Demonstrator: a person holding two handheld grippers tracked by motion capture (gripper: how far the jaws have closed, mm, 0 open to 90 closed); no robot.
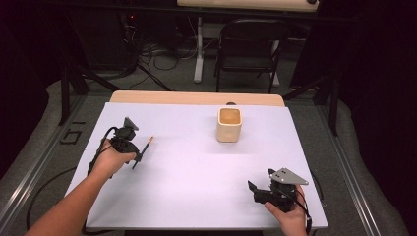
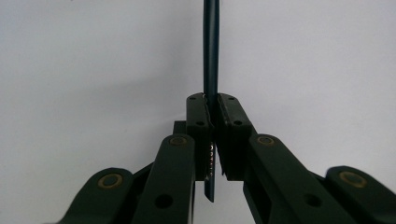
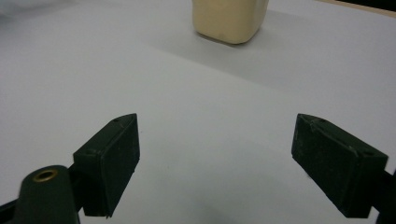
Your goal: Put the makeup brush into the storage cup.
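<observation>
The left tongs [image 1: 139,158] clamp a pencil [image 1: 146,147], its long axis aimed toward the cream cup [image 1: 229,125]; the right tongs [image 1: 256,189], apart, sit nearer the cup.

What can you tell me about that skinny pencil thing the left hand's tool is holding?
The pencil is a thin, dark, straight stick with a reddish-orange tip at its far end. It looks like painted wood, though that is hard to tell. The left tool is shut on it, both pads pressing its sides, with a short end poking out behind them. It slants over the white table cover, on the table's left side, tip pointing away from the person.
</observation>
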